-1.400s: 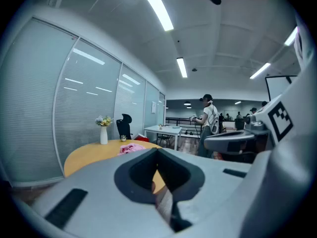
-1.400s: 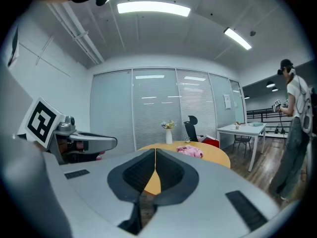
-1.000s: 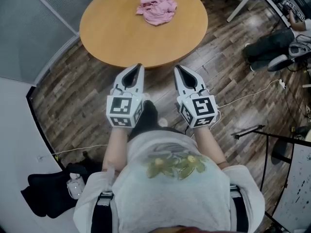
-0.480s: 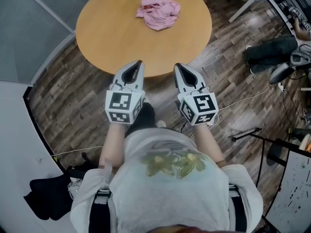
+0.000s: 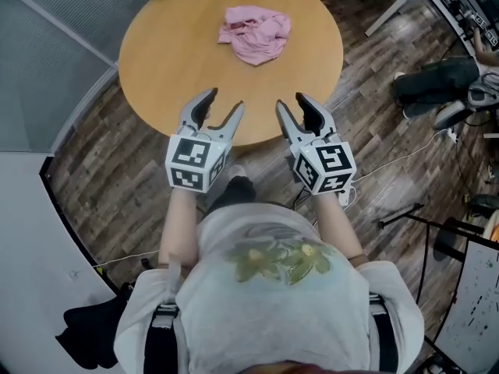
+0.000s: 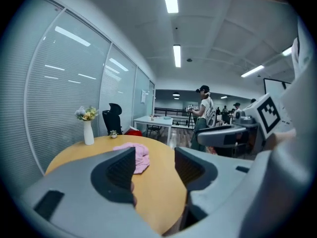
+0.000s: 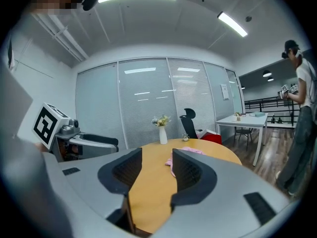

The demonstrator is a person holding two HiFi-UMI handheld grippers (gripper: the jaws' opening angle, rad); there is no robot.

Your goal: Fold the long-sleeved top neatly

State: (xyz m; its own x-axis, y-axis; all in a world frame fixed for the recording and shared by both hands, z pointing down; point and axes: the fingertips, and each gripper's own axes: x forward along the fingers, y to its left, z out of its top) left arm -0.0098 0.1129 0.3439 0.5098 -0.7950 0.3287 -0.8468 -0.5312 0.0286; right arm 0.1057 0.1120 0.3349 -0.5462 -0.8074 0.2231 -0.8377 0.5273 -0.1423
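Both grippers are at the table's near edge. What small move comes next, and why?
Probably reach both forward over the round table toward the crumpled pink top. The left gripper and right gripper have just been opening, with nothing between their jaws, and the top lies bunched toward the far side, untouched.

I'm in an open-plan office: glass partition walls point(image 7: 143, 108) with blinds, long ceiling strip lights point(image 6: 177, 56), a black swivel chair point(image 7: 189, 123), a white desk point(image 7: 245, 118), a round wooden meeting table point(image 5: 179, 61) with a flower vase point(image 6: 88, 130), wood-plank floor point(image 5: 105, 158) with a loose cable point(image 5: 405, 153), and a person point(image 6: 203, 115) standing further back.
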